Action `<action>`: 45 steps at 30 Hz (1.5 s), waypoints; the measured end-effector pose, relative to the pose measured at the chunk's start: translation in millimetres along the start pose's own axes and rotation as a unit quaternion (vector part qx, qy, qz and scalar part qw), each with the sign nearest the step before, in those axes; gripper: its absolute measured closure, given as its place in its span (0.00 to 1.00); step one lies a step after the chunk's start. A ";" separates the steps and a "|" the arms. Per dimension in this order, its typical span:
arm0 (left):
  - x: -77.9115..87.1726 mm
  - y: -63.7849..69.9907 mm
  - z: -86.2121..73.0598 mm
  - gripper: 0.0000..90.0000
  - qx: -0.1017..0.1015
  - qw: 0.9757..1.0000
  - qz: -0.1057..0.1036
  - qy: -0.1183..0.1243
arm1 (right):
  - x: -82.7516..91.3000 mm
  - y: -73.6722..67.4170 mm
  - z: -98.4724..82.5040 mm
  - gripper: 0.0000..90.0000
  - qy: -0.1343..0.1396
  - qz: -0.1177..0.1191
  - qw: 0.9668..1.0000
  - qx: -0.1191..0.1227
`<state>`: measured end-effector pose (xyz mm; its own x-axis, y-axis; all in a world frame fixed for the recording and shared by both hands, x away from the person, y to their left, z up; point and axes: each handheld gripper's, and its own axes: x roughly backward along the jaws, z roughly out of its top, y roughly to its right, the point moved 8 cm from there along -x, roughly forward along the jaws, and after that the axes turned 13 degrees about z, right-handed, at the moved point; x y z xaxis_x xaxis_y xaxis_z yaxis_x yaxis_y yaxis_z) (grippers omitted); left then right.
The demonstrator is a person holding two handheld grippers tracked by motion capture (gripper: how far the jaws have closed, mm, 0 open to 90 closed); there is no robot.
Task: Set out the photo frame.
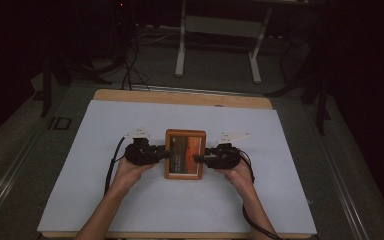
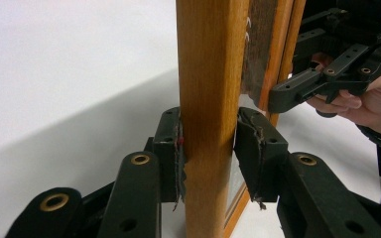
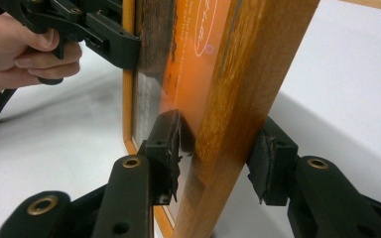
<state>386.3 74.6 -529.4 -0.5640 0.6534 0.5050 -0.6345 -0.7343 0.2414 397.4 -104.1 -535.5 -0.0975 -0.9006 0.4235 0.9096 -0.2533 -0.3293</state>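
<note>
Holding, high view: a wooden picture frame point(image 1: 185, 154) lies near the middle of the white table sheet point(image 1: 130, 200), with the left gripper point(image 1: 162, 154) on its left rail and the right gripper point(image 1: 200, 158) on its right rail; a hand sits behind each.
Left gripper view: both black jaws stand either side of the frame's wooden rail point(image 2: 211, 99). One pad presses on the wood; the other sits just beside it with a thin gap, so the hold looks light, not clamped.
Right gripper view: the jaws straddle the opposite rail point(image 3: 243, 109). The inner pad meets the orange print side; the outer pad stands visibly apart from the wood, so this gripper reads as open around the rail.
Doing it well: judging from these views, both grips should close squarely on wood, not on the glazed print, before any lift, and both hands should rise together so the frame stays level.
</note>
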 end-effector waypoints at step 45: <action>12.1 -10.7 3.1 0.58 0.007 1.000 0.021 0.016 | 24.8 -7.4 4.1 0.48 0.008 -0.022 1.000 0.005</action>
<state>387.9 89.7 -523.3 -0.6064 0.6271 0.4889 -0.6026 -0.7636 0.2319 389.9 -123.1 -519.1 -0.1439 -0.8942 0.4240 0.9084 -0.2893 -0.3018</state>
